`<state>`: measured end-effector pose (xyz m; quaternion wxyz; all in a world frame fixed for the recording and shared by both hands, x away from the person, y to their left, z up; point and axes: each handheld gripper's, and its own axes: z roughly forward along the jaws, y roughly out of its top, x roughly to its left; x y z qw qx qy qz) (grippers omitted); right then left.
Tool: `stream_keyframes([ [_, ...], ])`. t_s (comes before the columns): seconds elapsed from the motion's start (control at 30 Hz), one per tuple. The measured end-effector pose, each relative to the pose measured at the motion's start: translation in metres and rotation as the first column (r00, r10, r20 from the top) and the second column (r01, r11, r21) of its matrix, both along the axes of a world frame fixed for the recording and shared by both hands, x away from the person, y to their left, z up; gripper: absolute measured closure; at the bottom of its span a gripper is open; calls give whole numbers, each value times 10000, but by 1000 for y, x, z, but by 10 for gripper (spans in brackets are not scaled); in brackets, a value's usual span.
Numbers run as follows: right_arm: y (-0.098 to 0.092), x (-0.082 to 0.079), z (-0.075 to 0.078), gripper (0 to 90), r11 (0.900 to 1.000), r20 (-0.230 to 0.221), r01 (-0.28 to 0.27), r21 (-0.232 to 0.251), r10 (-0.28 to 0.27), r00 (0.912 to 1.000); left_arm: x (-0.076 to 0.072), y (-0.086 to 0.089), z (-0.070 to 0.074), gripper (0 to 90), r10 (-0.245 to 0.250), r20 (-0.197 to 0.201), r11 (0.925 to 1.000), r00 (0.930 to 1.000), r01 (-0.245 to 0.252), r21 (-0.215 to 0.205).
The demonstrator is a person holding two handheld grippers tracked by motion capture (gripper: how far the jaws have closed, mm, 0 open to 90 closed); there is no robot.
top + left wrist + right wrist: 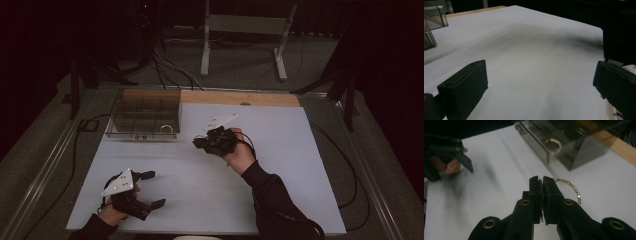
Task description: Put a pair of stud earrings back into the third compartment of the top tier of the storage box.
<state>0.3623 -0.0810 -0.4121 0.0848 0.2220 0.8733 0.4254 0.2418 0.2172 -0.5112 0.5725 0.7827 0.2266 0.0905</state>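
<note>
One gold ring (552, 144) inside smoky clear box (145, 114); right gripper (542, 181) clenched on gold chain (571, 187); left gripper (150, 189) spread, empty.

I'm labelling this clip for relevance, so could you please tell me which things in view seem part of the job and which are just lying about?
Likely part of the job:
- gold chain bracelet, pinched in the right gripper
- clear compartment box with a gold ring inside
- left gripper, open and empty

Just lying about:
- metal stand on the floor beyond the table
- floor cables
</note>
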Motion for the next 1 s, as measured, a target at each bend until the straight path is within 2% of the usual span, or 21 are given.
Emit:
stream_keyframes([
  [0.3,33,17,9,866,9998,81,-201,-16,201,9998,2,0,0,6,-72,-10,9999,10000,72,-78],
  [0.63,51,34,20,866,9998,170,-100,165,97,9998,1,1,1,6,-55,0,10000,10000,55,-82],
  [1.0,79,50,22,865,9996,82,-49,261,47,10000,0,2,1,5,-68,33,9999,10000,69,-112],
])
